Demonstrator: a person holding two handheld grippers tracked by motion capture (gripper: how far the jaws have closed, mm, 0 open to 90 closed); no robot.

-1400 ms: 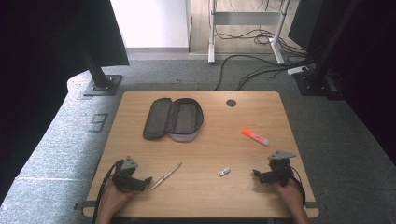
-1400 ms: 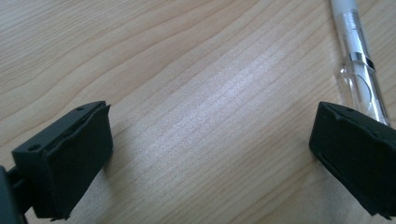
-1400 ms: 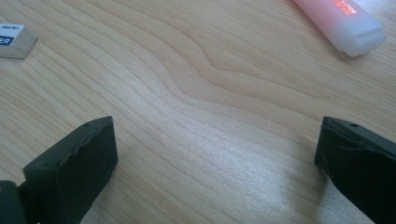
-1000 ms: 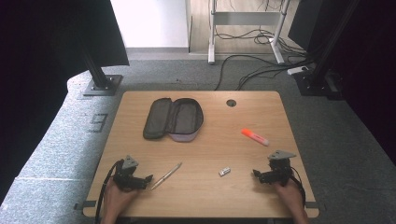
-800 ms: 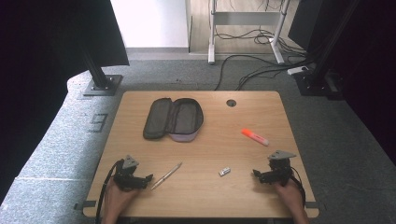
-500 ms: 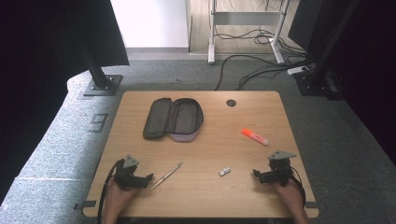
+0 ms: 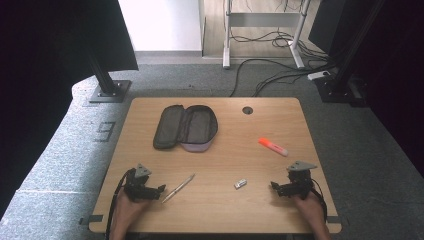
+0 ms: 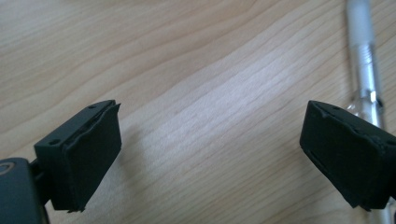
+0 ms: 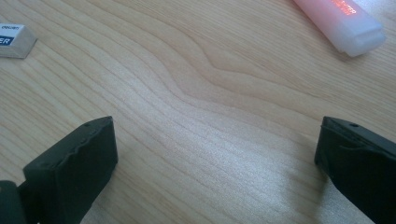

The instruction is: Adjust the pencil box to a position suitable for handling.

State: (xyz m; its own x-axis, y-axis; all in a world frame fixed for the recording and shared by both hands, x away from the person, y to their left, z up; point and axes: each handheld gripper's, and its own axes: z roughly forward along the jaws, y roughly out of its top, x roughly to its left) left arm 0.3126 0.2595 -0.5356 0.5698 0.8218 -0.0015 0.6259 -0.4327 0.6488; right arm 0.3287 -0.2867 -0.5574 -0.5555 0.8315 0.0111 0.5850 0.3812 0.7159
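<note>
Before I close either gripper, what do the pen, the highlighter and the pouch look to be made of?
Pen: likely metal barrel, silvery satin sheen, with a frosted, translucent plastic-looking end. Highlighter: smooth plastic, orange body under a cloudy translucent cap. Pouch: soft dark fabric, matte, lying open and slumped; exact textile unclear from above.

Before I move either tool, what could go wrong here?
The left tool sits open with the pen right beside one jaw; a sideways nudge could roll the pen away. The eraser is small and flat, so the right tool may push it rather than grip it. The highlighter could also roll.
</note>
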